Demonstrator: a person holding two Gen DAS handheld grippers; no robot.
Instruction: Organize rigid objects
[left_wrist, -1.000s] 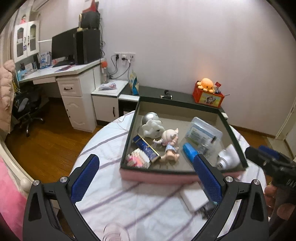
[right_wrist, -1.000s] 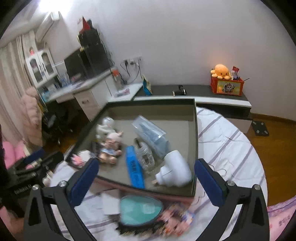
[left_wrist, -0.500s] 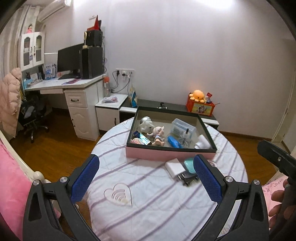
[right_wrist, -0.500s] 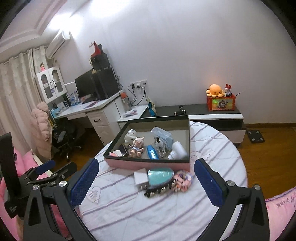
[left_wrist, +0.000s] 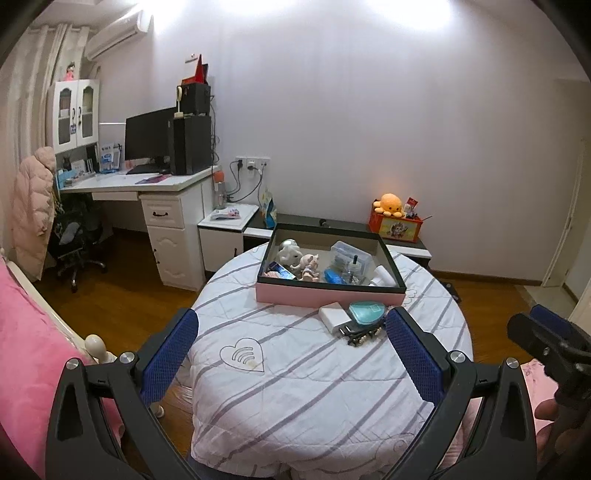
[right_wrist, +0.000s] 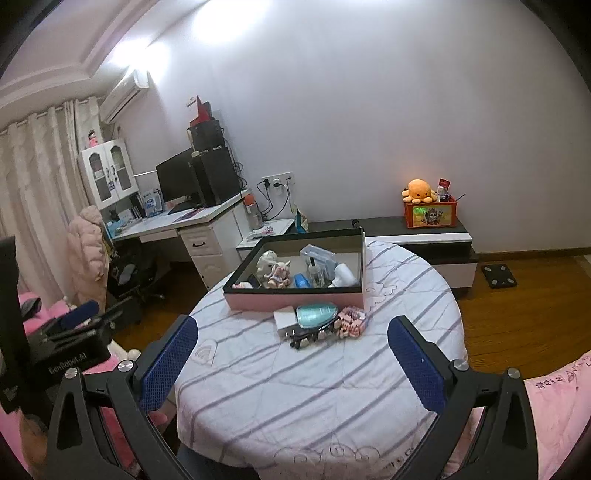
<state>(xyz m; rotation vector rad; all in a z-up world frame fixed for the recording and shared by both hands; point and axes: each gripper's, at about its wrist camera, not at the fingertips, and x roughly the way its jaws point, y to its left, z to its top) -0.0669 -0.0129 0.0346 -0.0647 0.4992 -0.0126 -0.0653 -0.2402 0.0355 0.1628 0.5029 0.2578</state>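
Observation:
A pink box with a dark rim (left_wrist: 328, 294) (right_wrist: 291, 300) stands at the far side of a round table with a striped white cloth (left_wrist: 295, 387) (right_wrist: 314, 387). It holds small toys, a clear case, a blue item and a white item. In front of it lie a white block (left_wrist: 333, 313) (right_wrist: 284, 318), a teal oval case (left_wrist: 367, 312) (right_wrist: 317, 314), a black hair clip (left_wrist: 360, 335) (right_wrist: 308, 336) and a pink patterned pack (right_wrist: 351, 321). My left gripper (left_wrist: 291, 363) and my right gripper (right_wrist: 293, 363) are both open, empty and well back from the table's near edge.
A white desk with a monitor (left_wrist: 149, 138) stands at the back left, with an office chair (left_wrist: 79, 236) by it. A low dark cabinet carries an orange plush on a red box (left_wrist: 395, 218). A pink bed (left_wrist: 26, 332) is at the left. The floor is wood.
Both grippers have pulled far back and up from the box. The whole table and room now show. Both stay open and empty.

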